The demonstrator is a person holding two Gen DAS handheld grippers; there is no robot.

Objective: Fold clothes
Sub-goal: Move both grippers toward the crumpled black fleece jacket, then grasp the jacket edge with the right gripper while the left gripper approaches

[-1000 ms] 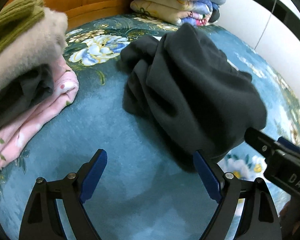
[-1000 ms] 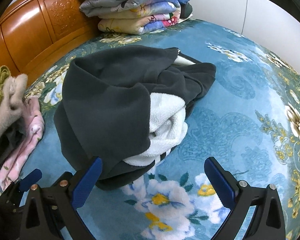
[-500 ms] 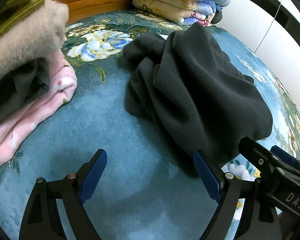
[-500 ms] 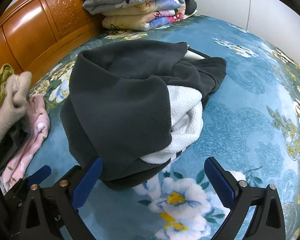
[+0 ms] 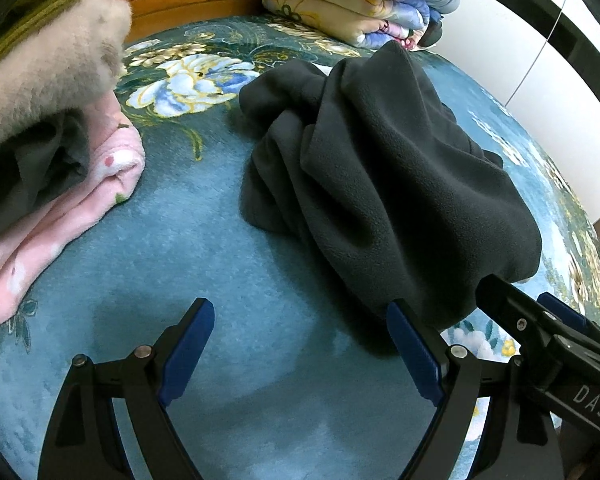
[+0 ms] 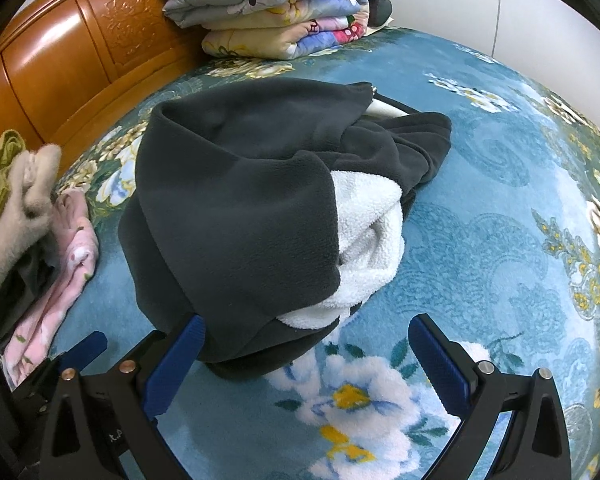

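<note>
A dark grey fleece garment [image 5: 380,168] with a white fluffy lining [image 6: 364,240] lies loosely bundled on the teal flowered bedspread [image 5: 180,248]; it also shows in the right wrist view [image 6: 236,208]. My left gripper [image 5: 300,344] is open and empty over bare bedspread, its right finger at the garment's near edge. My right gripper [image 6: 306,356] is open and empty, its left finger against the garment's near hem. The right gripper's body shows at the lower right of the left wrist view [image 5: 548,344].
A stack of folded clothes, green, beige, dark and pink [image 5: 60,128], lies at the left, also in the right wrist view [image 6: 32,232]. Folded quilts [image 6: 284,4] sit by the wooden headboard [image 6: 80,52]. A white wall [image 5: 540,60] borders the far right.
Both grippers have moved a little forward toward the garment, which looks larger now. Both stay open. The garment has not changed shape.
</note>
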